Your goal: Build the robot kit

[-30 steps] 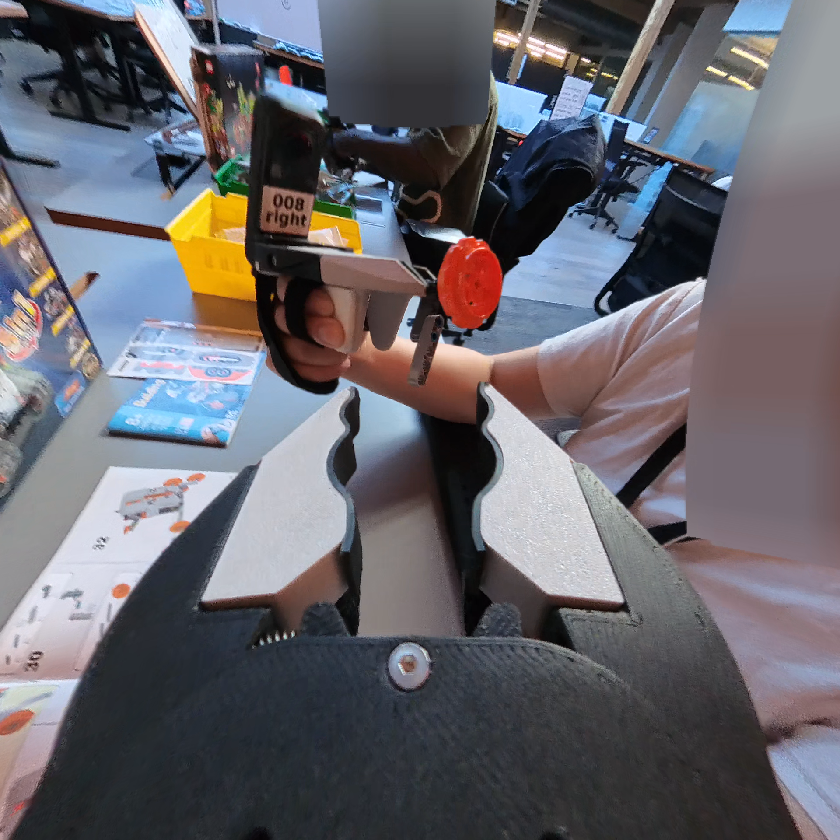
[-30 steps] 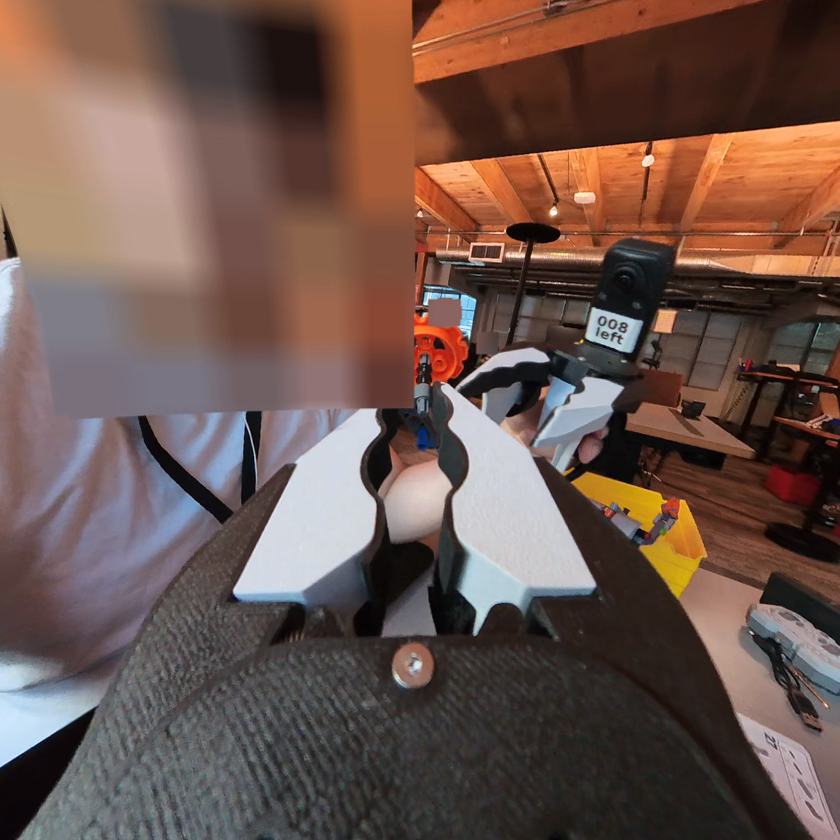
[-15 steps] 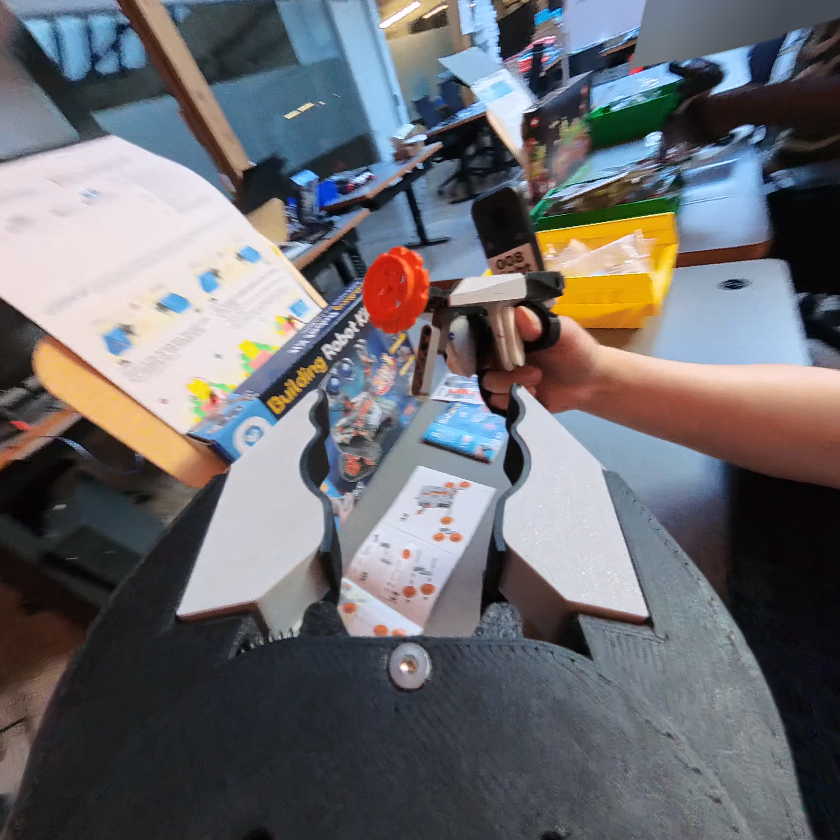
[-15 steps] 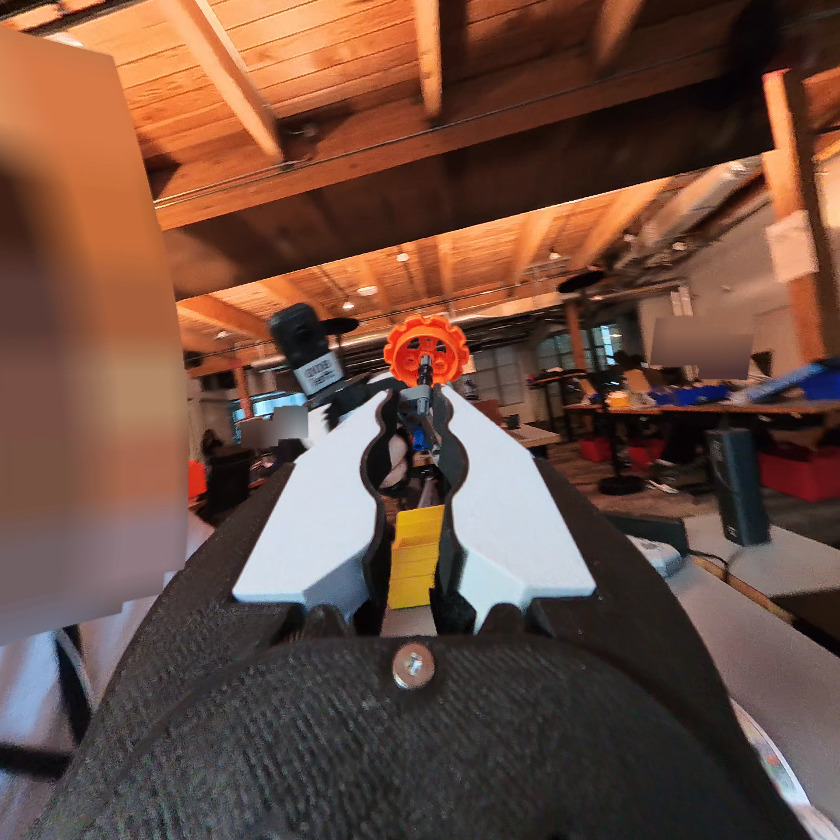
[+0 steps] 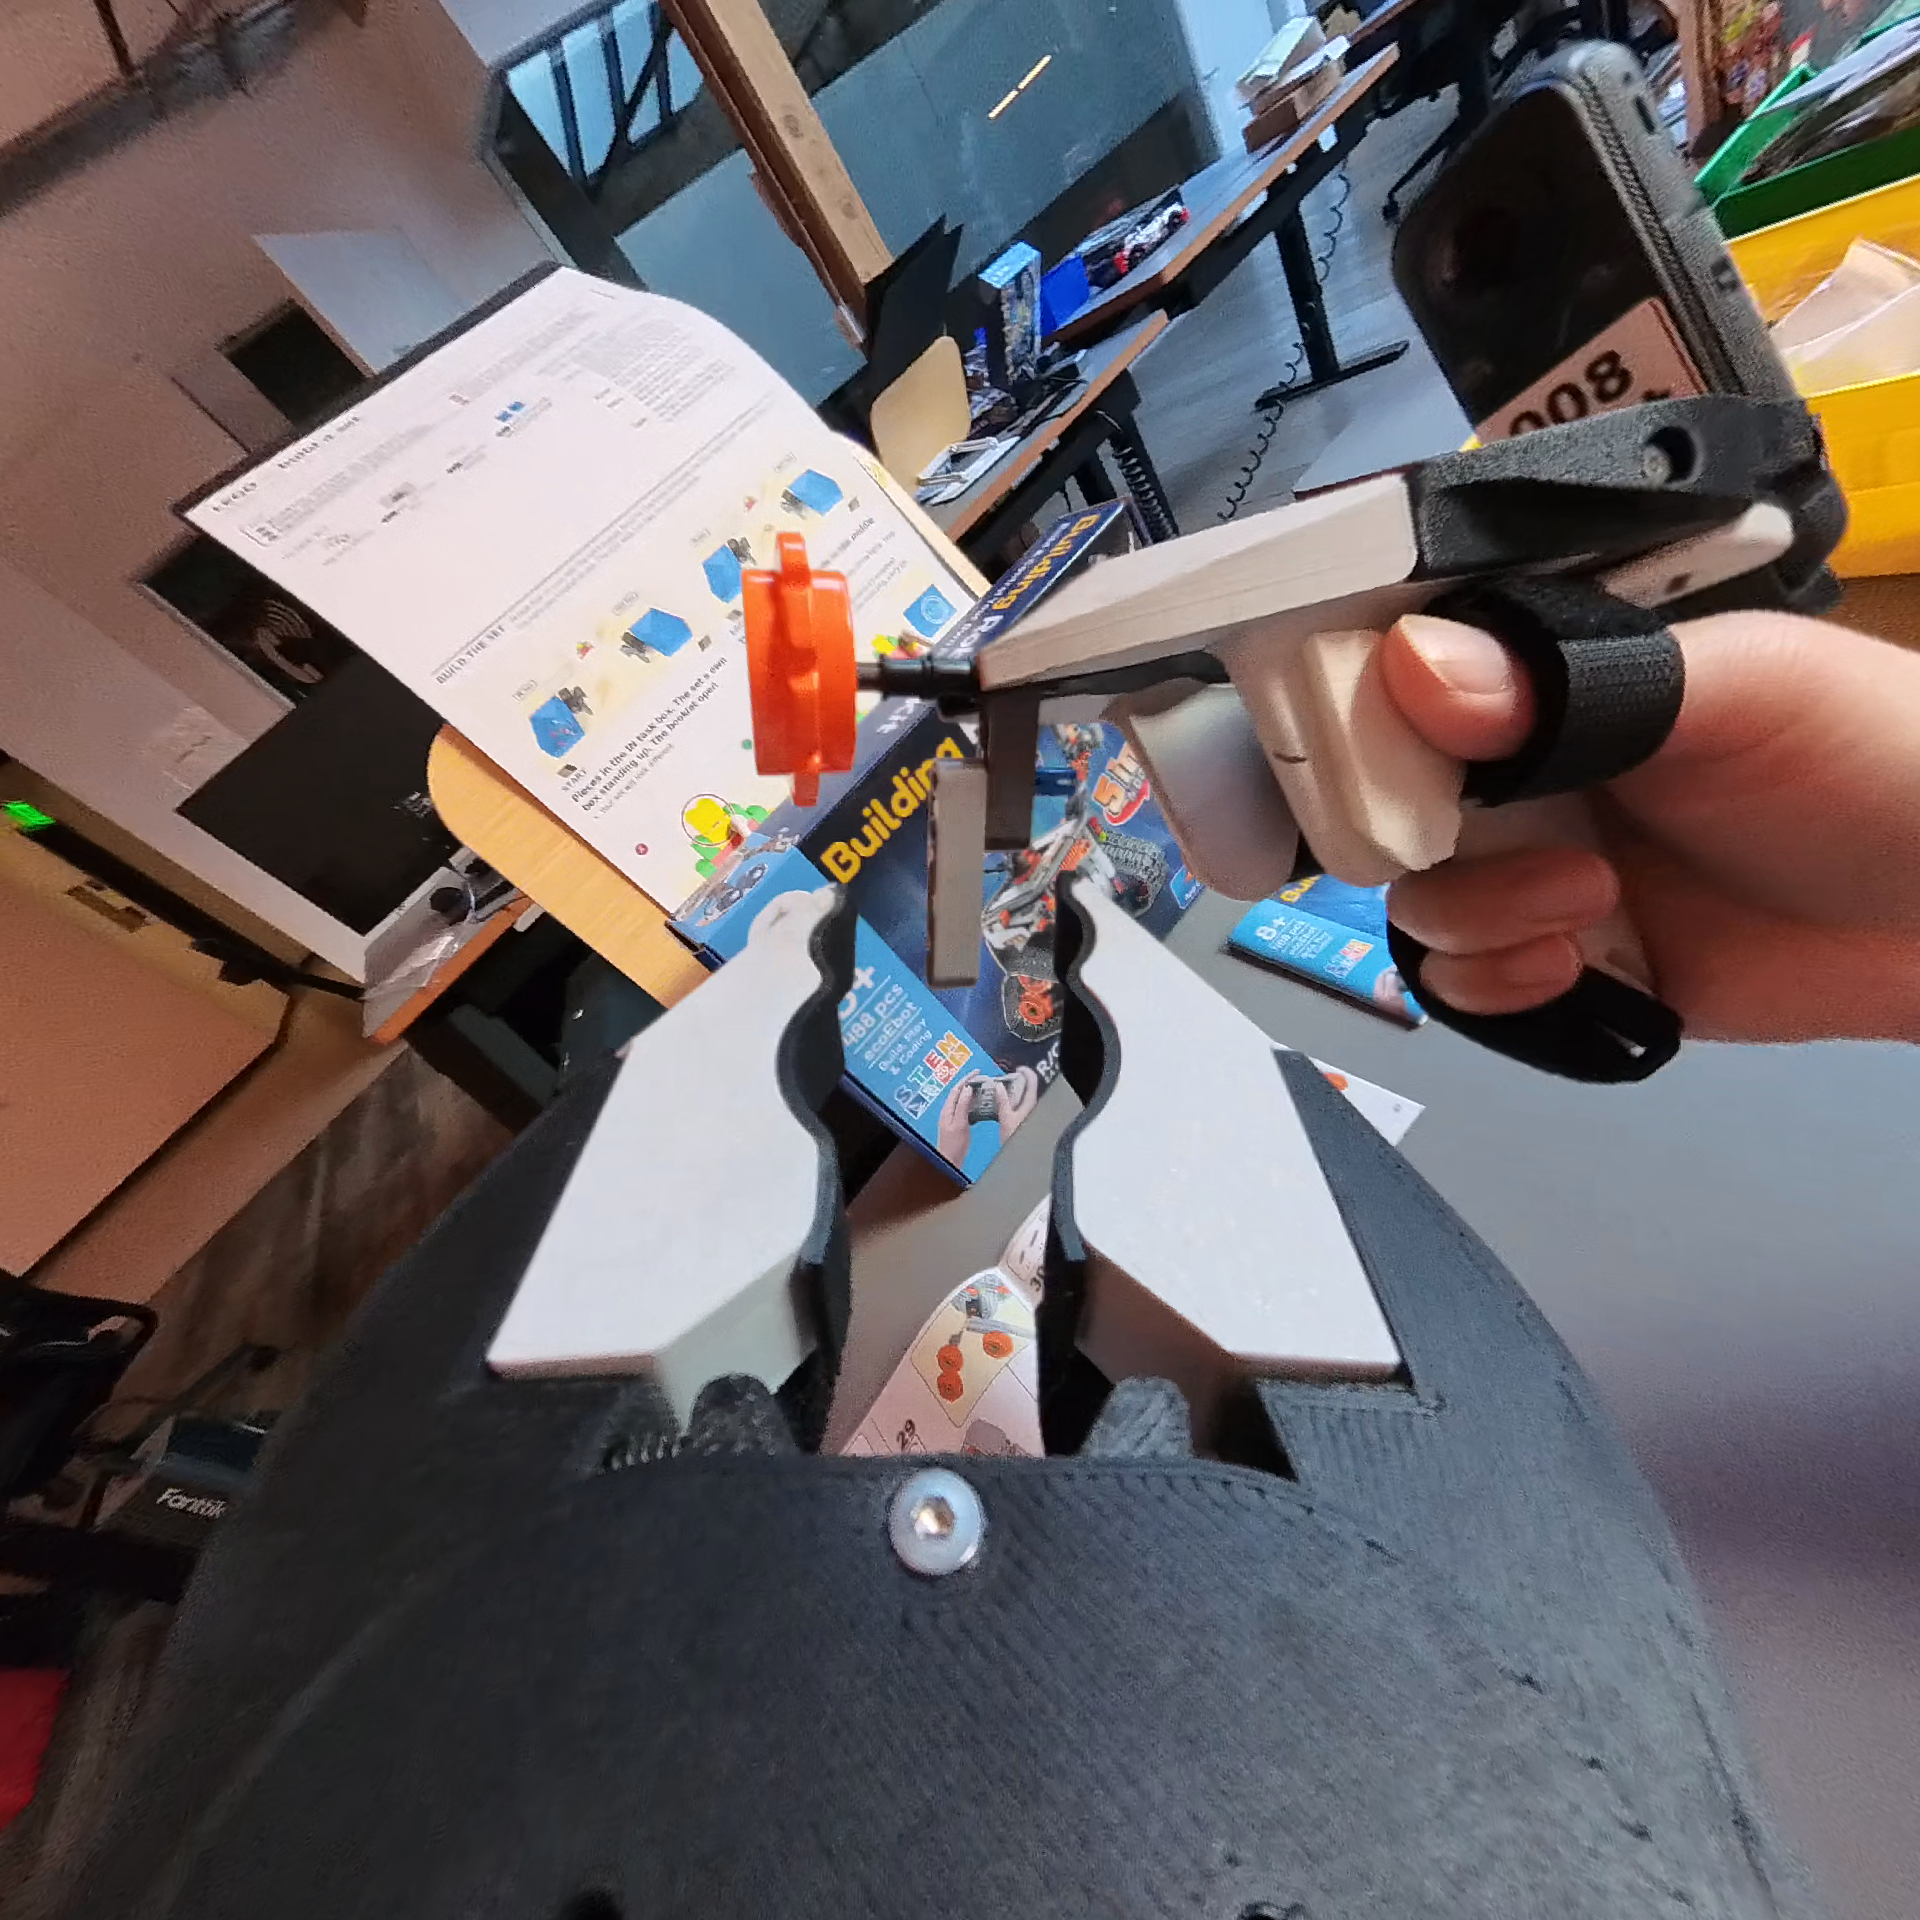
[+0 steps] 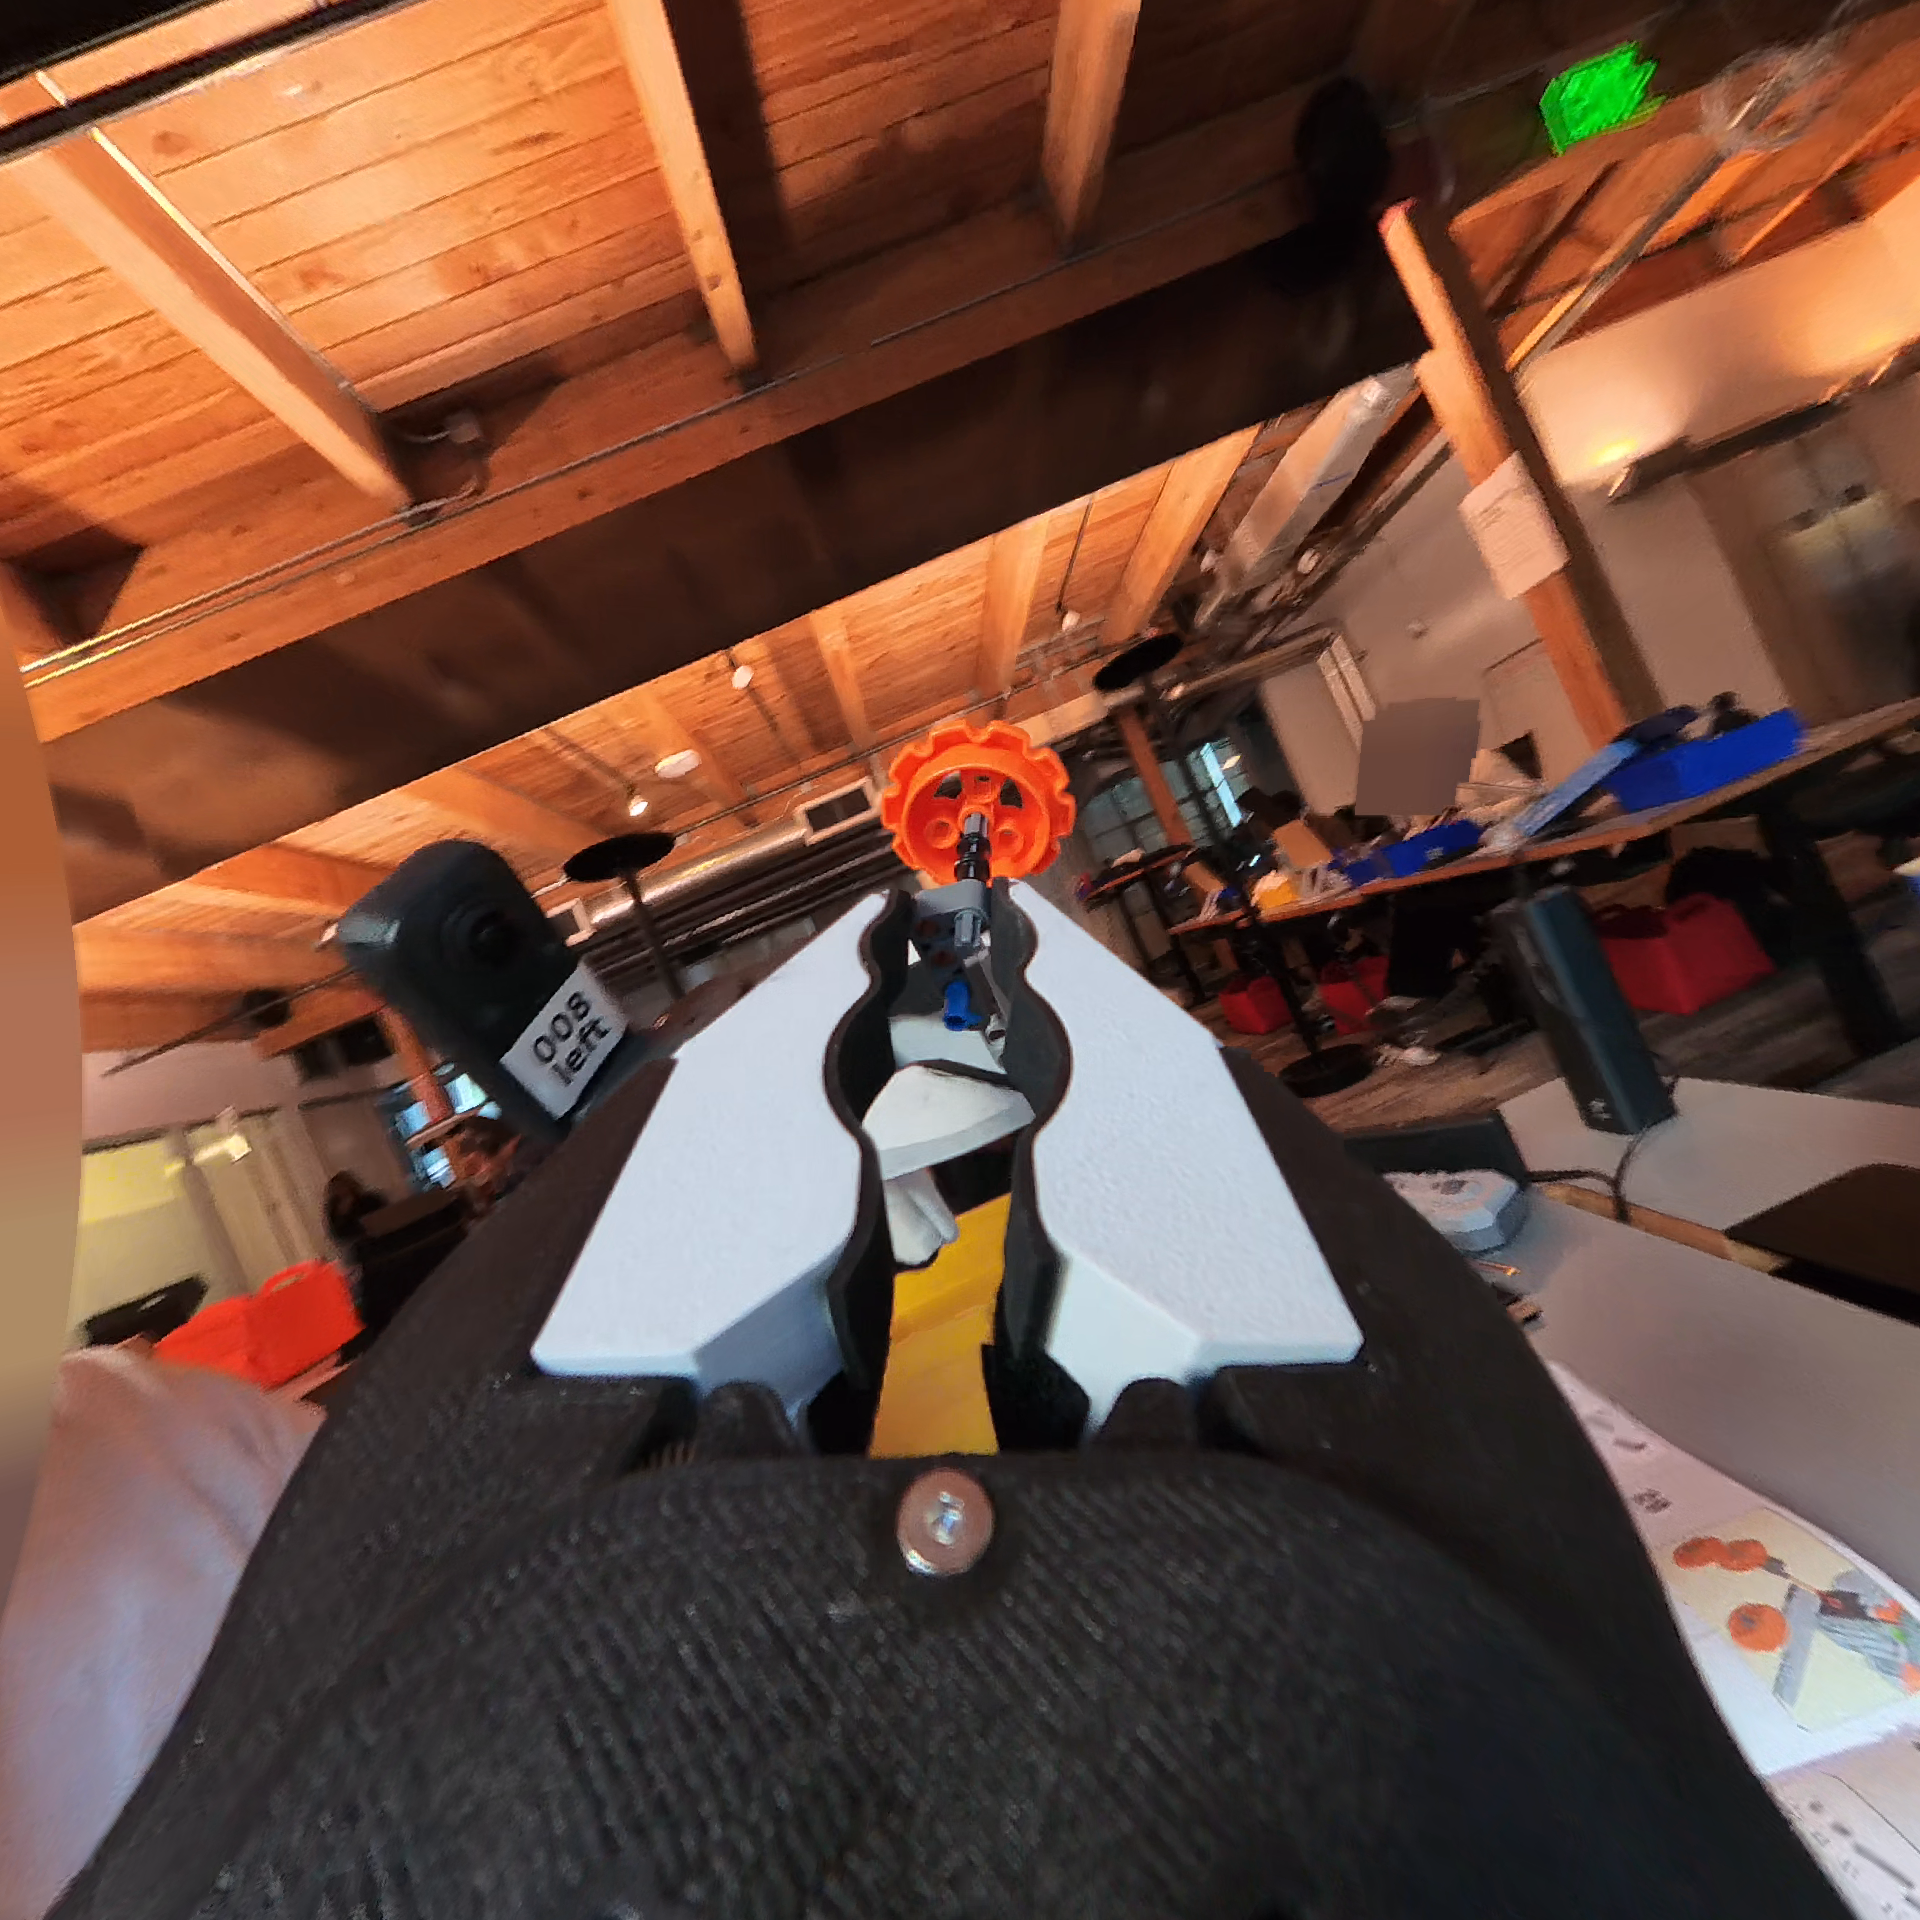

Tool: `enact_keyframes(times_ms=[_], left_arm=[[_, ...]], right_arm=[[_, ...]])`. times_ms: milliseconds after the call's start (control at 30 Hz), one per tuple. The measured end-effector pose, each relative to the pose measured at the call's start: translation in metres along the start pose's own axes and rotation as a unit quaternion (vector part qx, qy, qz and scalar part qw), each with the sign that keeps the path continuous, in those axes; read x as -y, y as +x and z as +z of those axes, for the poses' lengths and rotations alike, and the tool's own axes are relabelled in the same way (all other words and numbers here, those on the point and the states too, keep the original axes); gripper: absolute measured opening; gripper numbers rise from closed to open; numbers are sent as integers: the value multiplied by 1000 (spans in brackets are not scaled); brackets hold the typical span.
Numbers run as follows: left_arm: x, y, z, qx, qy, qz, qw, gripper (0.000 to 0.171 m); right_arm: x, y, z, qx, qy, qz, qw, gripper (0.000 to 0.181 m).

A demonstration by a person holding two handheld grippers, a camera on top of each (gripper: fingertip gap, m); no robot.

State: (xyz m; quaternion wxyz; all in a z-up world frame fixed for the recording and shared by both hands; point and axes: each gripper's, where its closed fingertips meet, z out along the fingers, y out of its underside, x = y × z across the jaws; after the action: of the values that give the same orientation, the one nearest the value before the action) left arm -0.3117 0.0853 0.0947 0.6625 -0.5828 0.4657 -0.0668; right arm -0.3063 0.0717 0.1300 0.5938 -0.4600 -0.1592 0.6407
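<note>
At the bottom of the left wrist view the left gripper (image 5: 951,935) stood open, its two pale fingers apart with nothing between them, and the tip of a hanging grey beam (image 5: 954,873) dangled just at the gap. Through that gap, lower centre, an instruction sheet (image 5: 966,1351) lay on the dark table (image 5: 1558,1195).

Above it, from the right edge of the frame, a hand (image 5: 1662,831) held the right gripper (image 5: 982,681), pinched nearly closed on a small brick assembly. In the right wrist view the right gripper (image 6: 961,925) showed the same: tips clamped on the grey piece (image 6: 951,930) with a blue pin below it. An orange toothed wheel (image 5: 800,665) stuck out past the tips on a short black axle, left of centre and edge-on in the left view; face-on, near the middle, the orange toothed wheel (image 6: 975,808) showed round holes about its hub.

The grip looked slight to me, only the very tips on a small part, so a knock from the open gripper might twist it loose or swing the beam aside. The wheel, held only by its axle, might also slide off if pushed.

Farther back, centre left, a blue kit box (image 5: 935,997) leaned on the table, with a big printed sheet (image 5: 540,540) propped behind it, and a yellow bin (image 5: 1860,436) at the right edge.
</note>
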Motion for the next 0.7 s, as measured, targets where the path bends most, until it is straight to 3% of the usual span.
enact_keyframes(times_ms=[333,600,700], left_arm=[[9,1,-2,38,19,44,998,22],[-2,1,1,11,8,38,999,14],[-8,-1,-2,-25,17,49,998,14]], right_arm=[[-3,8,0,-36,27,17,999,15],[-10,20,0,-66,8,-2,998,15],[-15,16,3,-40,-29,-54,997,20]])
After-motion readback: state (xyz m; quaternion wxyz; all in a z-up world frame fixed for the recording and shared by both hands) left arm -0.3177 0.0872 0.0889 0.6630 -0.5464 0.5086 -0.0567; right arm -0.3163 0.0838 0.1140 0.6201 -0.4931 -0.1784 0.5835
